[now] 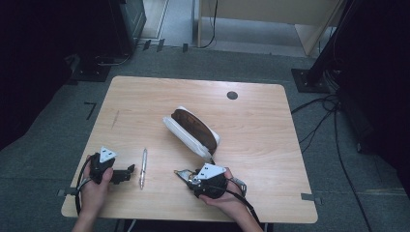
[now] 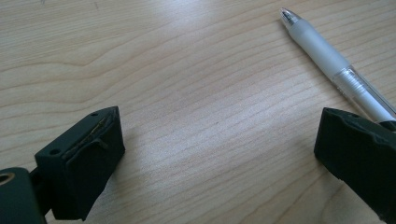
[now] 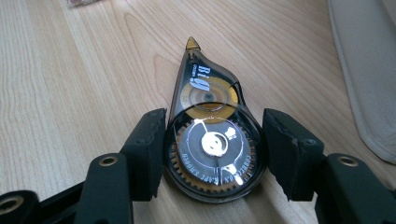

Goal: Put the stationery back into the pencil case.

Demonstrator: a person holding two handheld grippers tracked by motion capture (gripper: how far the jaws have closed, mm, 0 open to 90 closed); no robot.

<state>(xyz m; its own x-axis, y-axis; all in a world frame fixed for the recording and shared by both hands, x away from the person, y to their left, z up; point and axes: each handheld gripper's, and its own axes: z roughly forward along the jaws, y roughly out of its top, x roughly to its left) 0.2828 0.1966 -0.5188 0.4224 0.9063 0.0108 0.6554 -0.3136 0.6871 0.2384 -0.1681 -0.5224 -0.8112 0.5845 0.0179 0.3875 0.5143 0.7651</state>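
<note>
A dark see-through correction tape dispenser (image 3: 212, 140) lies flat on the wooden table (image 1: 145, 101). My right gripper (image 3: 214, 116) is shut on it, one pad pressed to each side of its round body, near the front edge (image 1: 183, 175). A white pen (image 2: 336, 65) lies left of centre (image 1: 143, 167). My left gripper (image 2: 219, 121) stands open just beside the pen, which reaches behind its right jaw, and nothing sits between the jaws. In the high view the left gripper (image 1: 128, 171) sits at the front left. An open white pencil case (image 1: 191, 130) with a brown inside lies mid-table.
The pencil case's white edge (image 3: 369, 70) lies close to the right of the right gripper. A round cable hole (image 1: 232, 95) sits near the table's far edge. Dark stands (image 1: 309, 77) and cables (image 1: 333, 125) surround the table on the floor.
</note>
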